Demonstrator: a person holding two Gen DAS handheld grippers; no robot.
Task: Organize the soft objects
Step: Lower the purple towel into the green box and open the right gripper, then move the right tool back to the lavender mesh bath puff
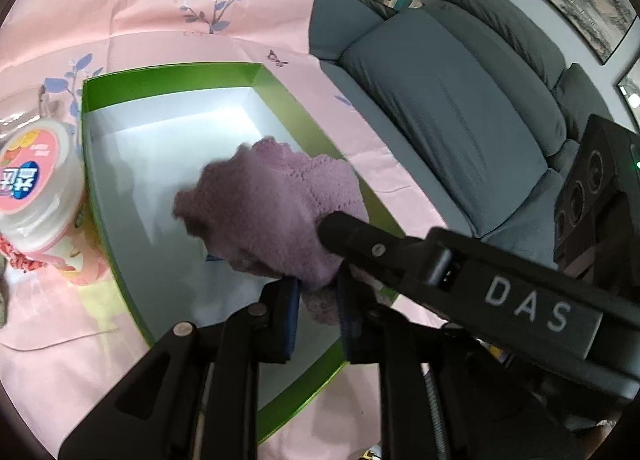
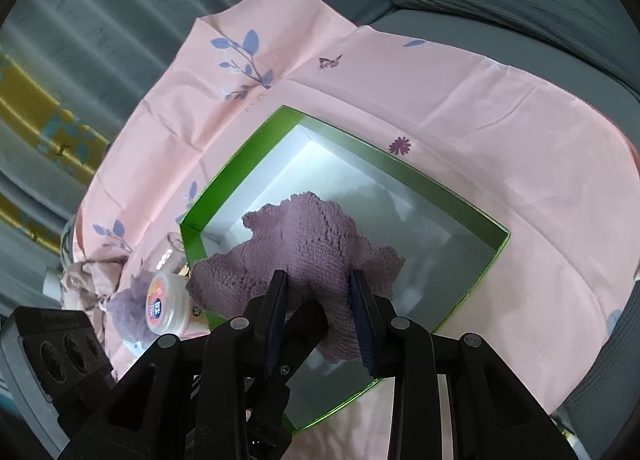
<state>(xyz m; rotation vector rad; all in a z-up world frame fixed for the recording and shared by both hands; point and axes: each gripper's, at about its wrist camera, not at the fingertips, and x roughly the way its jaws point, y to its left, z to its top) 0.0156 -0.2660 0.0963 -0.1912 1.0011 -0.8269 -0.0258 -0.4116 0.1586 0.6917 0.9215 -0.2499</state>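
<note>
A fluffy purple cloth (image 1: 272, 204) hangs bunched above the white inside of a green-rimmed box (image 1: 160, 78). My left gripper (image 1: 318, 292) is shut on the cloth's near end. My right gripper (image 2: 320, 292) also grips the cloth (image 2: 304, 248) between its pads, over the same box (image 2: 224, 180). In the left wrist view the right gripper's finger (image 1: 360, 236) reaches in from the right and touches the cloth. A second purple cloth (image 2: 128, 310) lies left of the box on the pink sheet.
The box sits on a pink flowered sheet (image 1: 168, 0) spread over a grey sofa (image 1: 440, 100). A round white tub with a pink label (image 1: 32, 180) stands just left of the box. A crumpled pale cloth (image 2: 88, 276) lies at the sheet's left edge.
</note>
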